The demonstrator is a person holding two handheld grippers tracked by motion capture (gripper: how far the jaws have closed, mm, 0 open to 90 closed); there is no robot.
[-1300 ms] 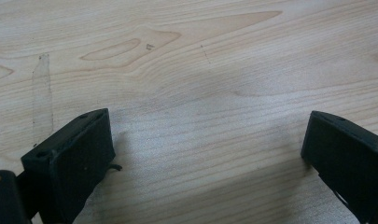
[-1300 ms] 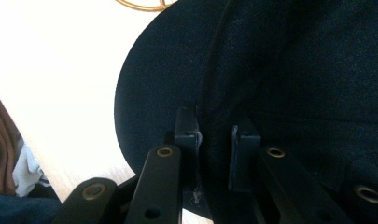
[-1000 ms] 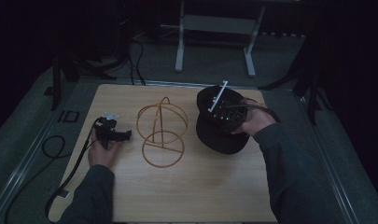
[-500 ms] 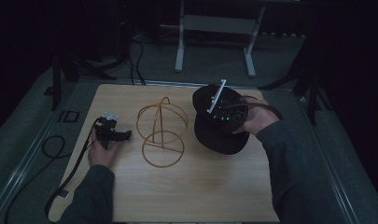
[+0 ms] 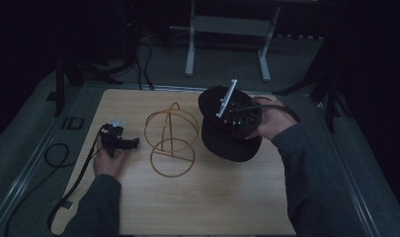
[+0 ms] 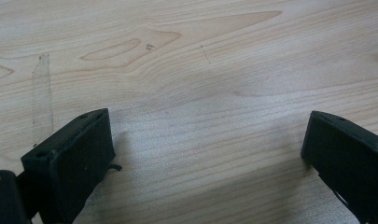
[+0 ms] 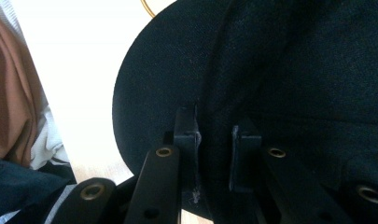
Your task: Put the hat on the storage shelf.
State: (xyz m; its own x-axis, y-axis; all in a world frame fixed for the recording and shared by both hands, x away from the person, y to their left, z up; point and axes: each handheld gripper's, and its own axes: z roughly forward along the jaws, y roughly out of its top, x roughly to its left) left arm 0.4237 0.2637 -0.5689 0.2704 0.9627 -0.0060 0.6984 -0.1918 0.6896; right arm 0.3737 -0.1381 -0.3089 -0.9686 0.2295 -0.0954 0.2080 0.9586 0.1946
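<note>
Black cap [image 5: 222,140]: one, pinched in right claw [image 7: 213,156]; wire stand [image 5: 170,140]: one.

A pale wooden table [image 5: 212,207] stands on grey floor [image 5: 20,163] in a dark room.

This is looking like a lab or test room set up for recording, not a home. A pale wooden table [image 5: 187,197] is sitting in a dim room on grey carpet [image 5: 20,163]. Black cables [image 5: 148,54] are trailing across the floor behind it, a white metal stand [image 5: 227,29] is standing at the back, and a dark tripod leg [image 5: 59,89] is rising at the left.
</note>
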